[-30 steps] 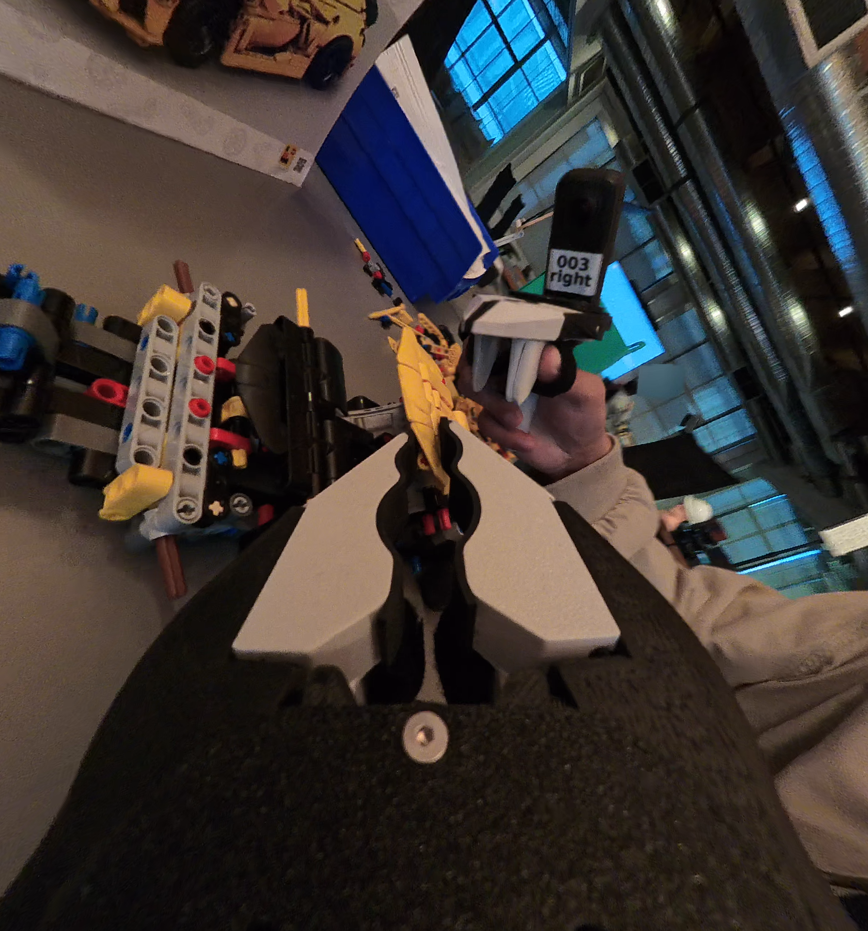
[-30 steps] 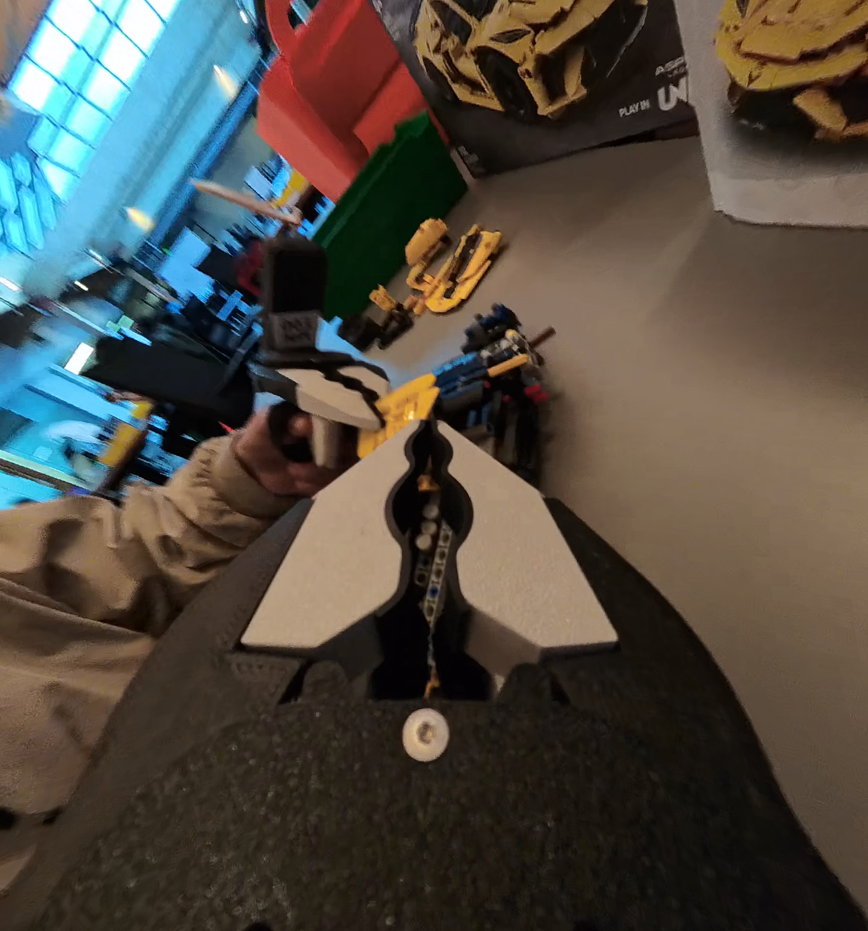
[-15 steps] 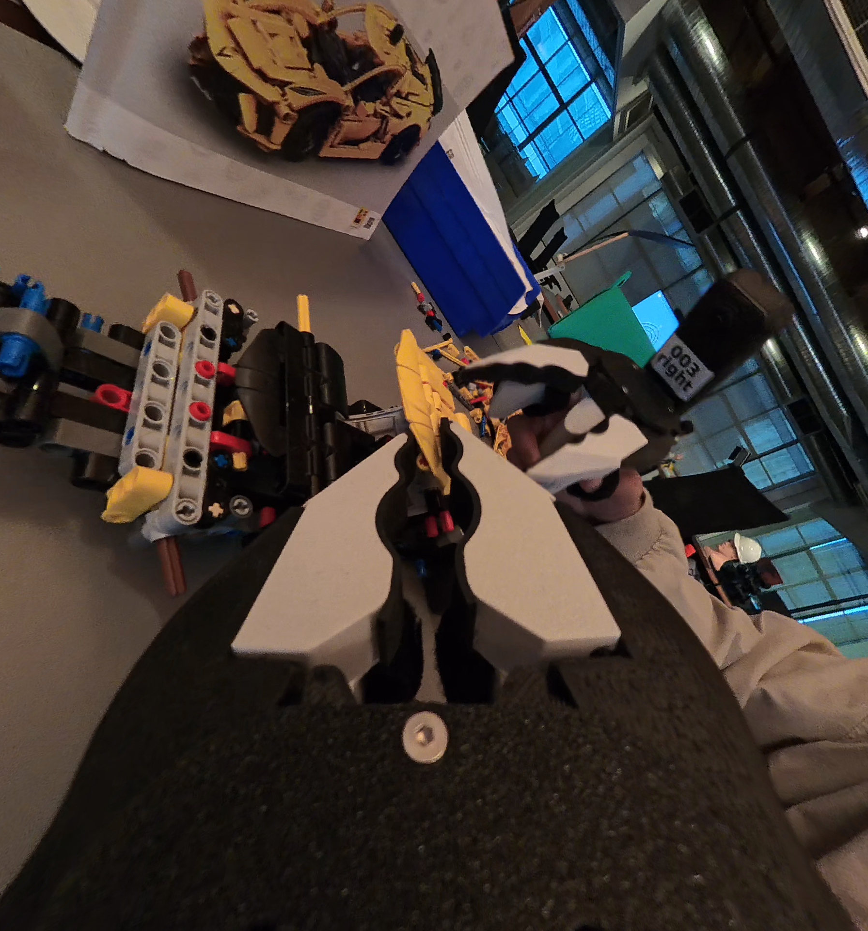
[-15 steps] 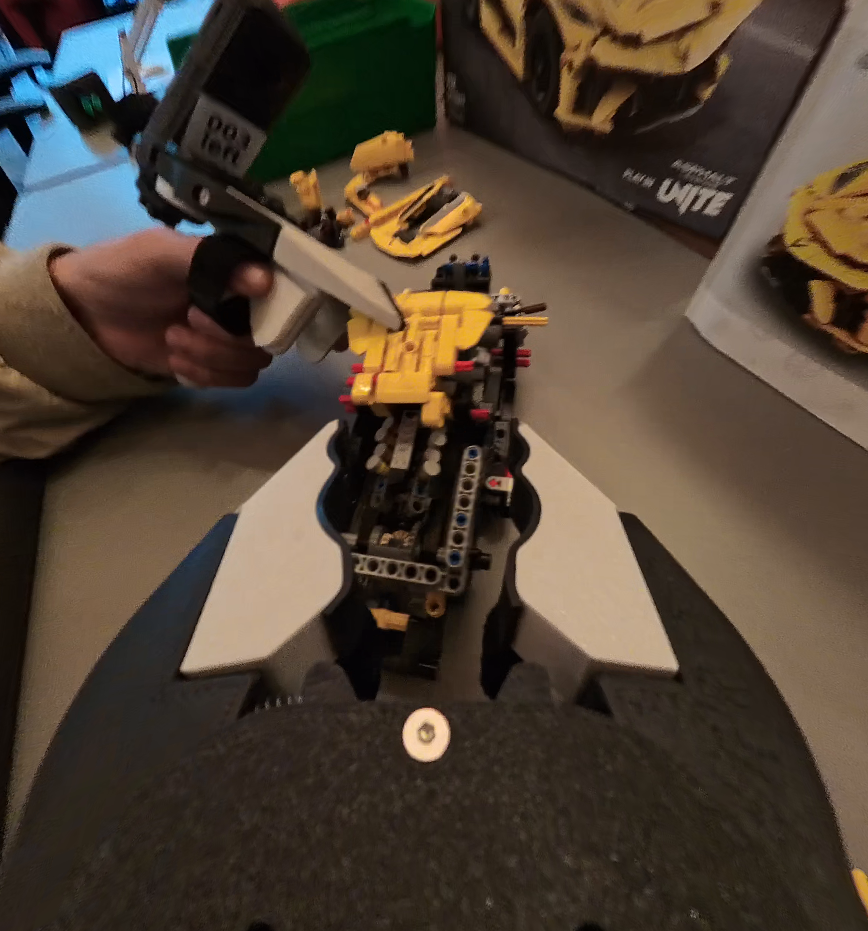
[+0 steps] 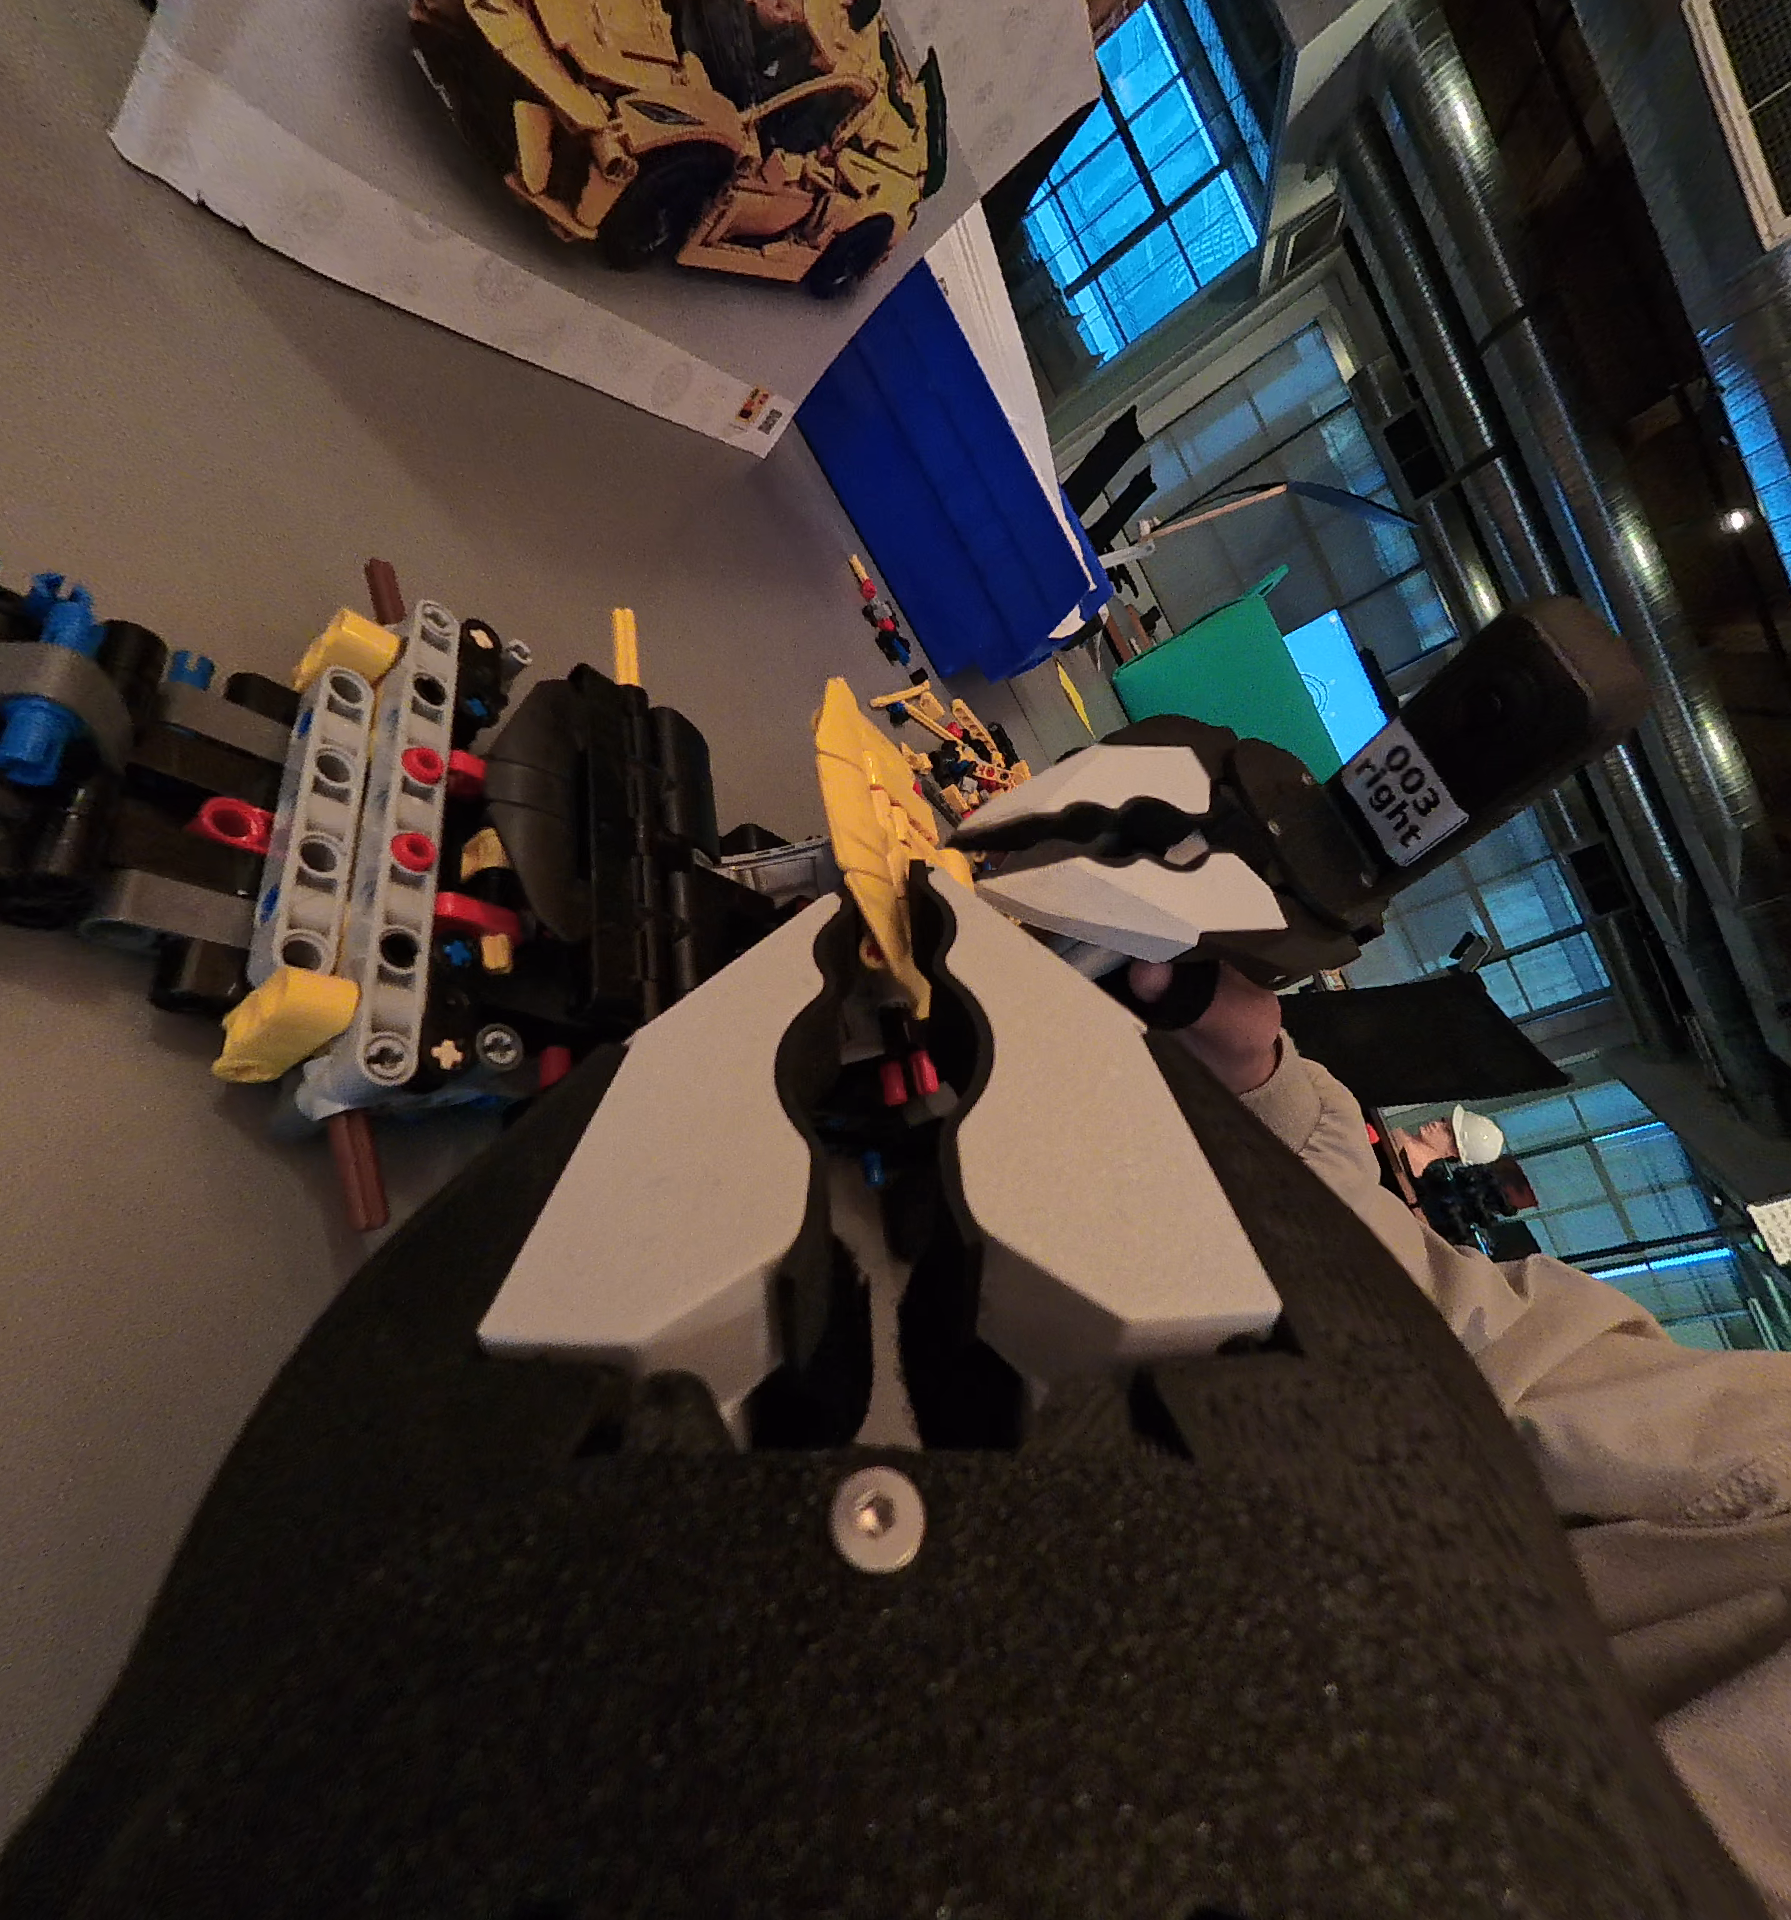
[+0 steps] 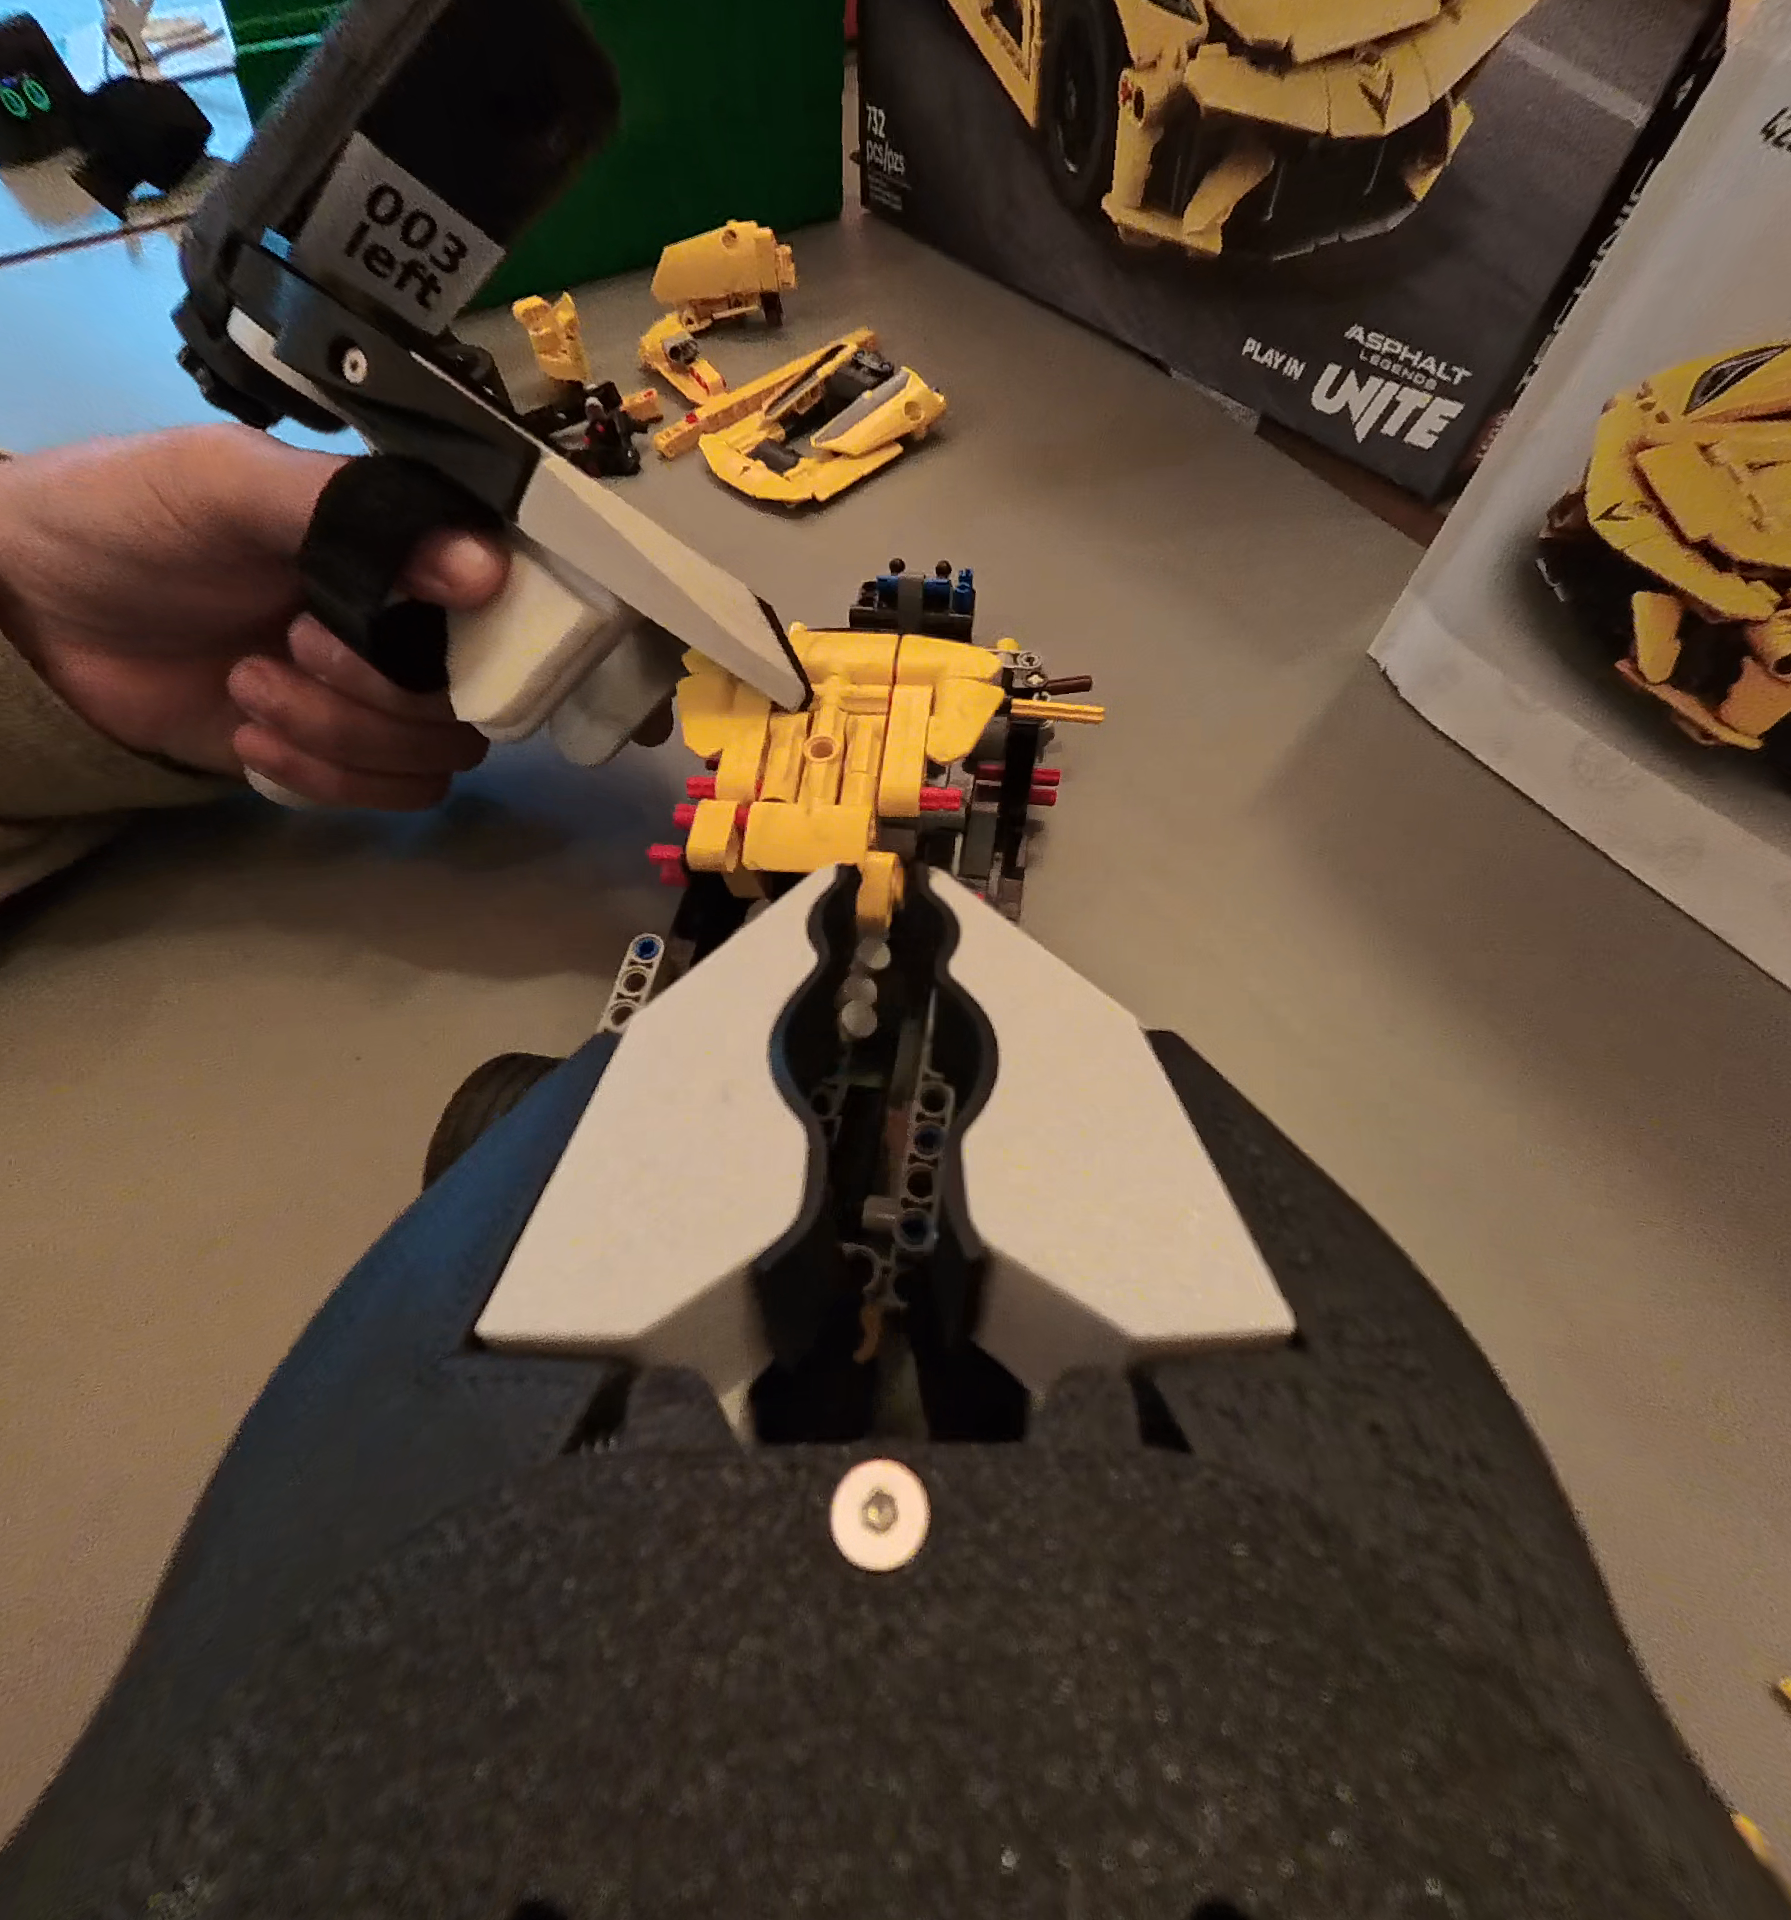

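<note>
A partly built brick car chassis (image 5: 351, 831) of black, grey, red and blue parts lies on the grey table (image 5: 143, 416). A yellow panel assembly (image 5: 870, 800) sits on top of it and also shows in the right wrist view (image 6: 839, 758). My left gripper (image 5: 880, 894) is shut on the near edge of the yellow panel. Seen from the right wrist view, the left gripper (image 6: 787, 675) meets the panel's top from the left. My right gripper (image 6: 875, 883) is closed narrowly on a yellow tab at the panel's near end, above the chassis (image 6: 912, 1143). In the left wrist view the right gripper (image 5: 974, 842) touches the panel from the right.
A dark box (image 6: 1286, 208) with a yellow car picture and a white booklet (image 6: 1649, 623) stand at the back right. Loose yellow body parts (image 6: 797, 416) lie in front of a green bin (image 6: 683, 125). A blue bin (image 5: 932, 520) stands beyond the model. A hand (image 6: 143, 603) holds the left gripper. My right fingertips sit around 5 cm from my left ones.
My right gripper swung round to face the model, opened wide, then closed to a narrow gap on the yellow tab. My left gripper has kept its hold on the panel.
</note>
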The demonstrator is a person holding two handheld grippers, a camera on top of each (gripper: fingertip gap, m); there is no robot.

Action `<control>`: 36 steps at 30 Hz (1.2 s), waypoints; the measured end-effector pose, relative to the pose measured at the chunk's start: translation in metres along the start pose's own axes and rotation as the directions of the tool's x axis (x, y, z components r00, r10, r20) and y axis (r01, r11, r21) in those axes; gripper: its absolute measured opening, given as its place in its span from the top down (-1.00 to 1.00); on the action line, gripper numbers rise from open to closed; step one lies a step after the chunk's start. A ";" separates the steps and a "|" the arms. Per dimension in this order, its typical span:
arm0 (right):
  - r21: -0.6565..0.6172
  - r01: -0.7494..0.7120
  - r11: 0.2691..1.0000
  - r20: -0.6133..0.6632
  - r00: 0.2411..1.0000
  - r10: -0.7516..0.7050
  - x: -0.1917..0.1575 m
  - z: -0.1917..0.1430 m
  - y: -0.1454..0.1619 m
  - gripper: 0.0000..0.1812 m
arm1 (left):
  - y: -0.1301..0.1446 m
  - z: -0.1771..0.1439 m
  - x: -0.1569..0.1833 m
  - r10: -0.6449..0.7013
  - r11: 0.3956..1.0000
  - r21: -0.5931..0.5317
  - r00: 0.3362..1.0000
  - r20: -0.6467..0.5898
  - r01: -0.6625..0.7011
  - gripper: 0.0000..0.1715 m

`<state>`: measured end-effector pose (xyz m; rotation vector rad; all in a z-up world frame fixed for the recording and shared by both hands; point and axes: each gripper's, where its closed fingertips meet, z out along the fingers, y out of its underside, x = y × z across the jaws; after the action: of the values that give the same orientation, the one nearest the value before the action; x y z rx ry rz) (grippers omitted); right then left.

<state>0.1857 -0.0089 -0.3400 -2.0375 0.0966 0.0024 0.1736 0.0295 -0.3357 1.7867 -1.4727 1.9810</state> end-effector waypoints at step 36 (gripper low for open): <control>-0.061 -0.116 0.991 0.061 0.991 0.119 -0.007 0.008 0.009 0.75 | 0.038 -0.005 0.004 0.734 0.650 -0.279 0.491 0.469 -0.706 0.95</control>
<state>0.1784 -0.0049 -0.3514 -2.0847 0.1773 0.1467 0.1451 0.0107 -0.3531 2.0106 -2.8505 1.6597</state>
